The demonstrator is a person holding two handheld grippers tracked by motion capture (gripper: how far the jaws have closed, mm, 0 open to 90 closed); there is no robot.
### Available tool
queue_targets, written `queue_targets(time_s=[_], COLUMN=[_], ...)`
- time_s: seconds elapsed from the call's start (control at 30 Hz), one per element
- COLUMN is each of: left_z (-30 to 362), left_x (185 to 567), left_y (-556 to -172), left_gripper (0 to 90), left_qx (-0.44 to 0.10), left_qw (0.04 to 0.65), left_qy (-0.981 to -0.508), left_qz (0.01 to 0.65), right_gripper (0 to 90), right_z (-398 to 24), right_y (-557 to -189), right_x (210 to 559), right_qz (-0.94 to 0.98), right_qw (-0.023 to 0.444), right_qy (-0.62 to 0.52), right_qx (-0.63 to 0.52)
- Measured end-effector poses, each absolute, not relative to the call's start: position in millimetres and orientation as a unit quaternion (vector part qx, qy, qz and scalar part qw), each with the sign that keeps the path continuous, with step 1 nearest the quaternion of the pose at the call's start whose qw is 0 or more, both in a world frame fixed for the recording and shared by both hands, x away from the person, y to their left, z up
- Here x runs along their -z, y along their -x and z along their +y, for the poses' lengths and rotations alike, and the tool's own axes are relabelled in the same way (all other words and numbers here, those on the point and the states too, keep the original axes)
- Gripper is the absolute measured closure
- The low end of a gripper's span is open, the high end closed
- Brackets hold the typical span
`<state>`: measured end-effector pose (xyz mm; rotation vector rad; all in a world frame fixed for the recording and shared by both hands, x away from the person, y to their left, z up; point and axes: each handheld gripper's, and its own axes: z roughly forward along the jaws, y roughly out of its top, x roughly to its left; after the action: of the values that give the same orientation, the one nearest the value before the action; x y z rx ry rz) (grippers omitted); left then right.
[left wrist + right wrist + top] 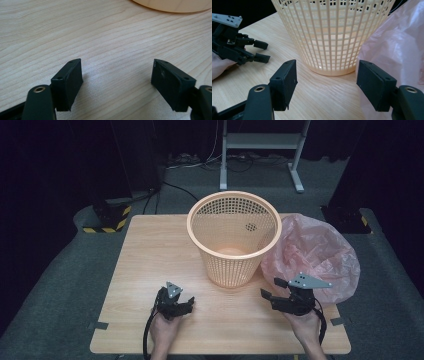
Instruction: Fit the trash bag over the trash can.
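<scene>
A peach mesh basket (233, 235) stands upright at the middle of the wooden table (150, 250), and nothing shows inside it. A crumpled pink plastic bag (315, 255) lies against its right side. My left gripper (189, 303) rests low over the table near the front, left of the basket, open with nothing between its jaws (116, 61); bare wood lies under them. My right gripper (270, 287) is held in front of the bag, pointing left and forward, open and holding nothing (327, 62). Its view faces the basket's base (332, 30), with the bag (397, 45) on the right and the left gripper (266, 52) on the left.
The basket's bottom rim (175, 6) lies just beyond the left jaws. A grey metal stand (260, 150) and cables sit on the floor behind the table. A black-and-yellow striped base (107, 220) is at the back left. Dark curtains surround the area.
</scene>
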<state>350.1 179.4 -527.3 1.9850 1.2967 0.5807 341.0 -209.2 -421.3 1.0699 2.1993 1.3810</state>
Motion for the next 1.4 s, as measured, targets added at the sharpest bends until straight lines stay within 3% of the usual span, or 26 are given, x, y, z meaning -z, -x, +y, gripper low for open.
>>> queue_targets(time_s=[1.4], left_z=[179], left_x=[527], left_y=[-350], left_gripper=[25.2], left_qx=[-0.224], left_qw=[0.342], left_qy=[-0.764], left_qz=[0.499], right_gripper=[32.0], right_z=[-255], right_y=[-368], right_x=[400], right_qz=[0.749], right_qw=[0.203], right_qy=[-0.423], right_qx=[-0.469])
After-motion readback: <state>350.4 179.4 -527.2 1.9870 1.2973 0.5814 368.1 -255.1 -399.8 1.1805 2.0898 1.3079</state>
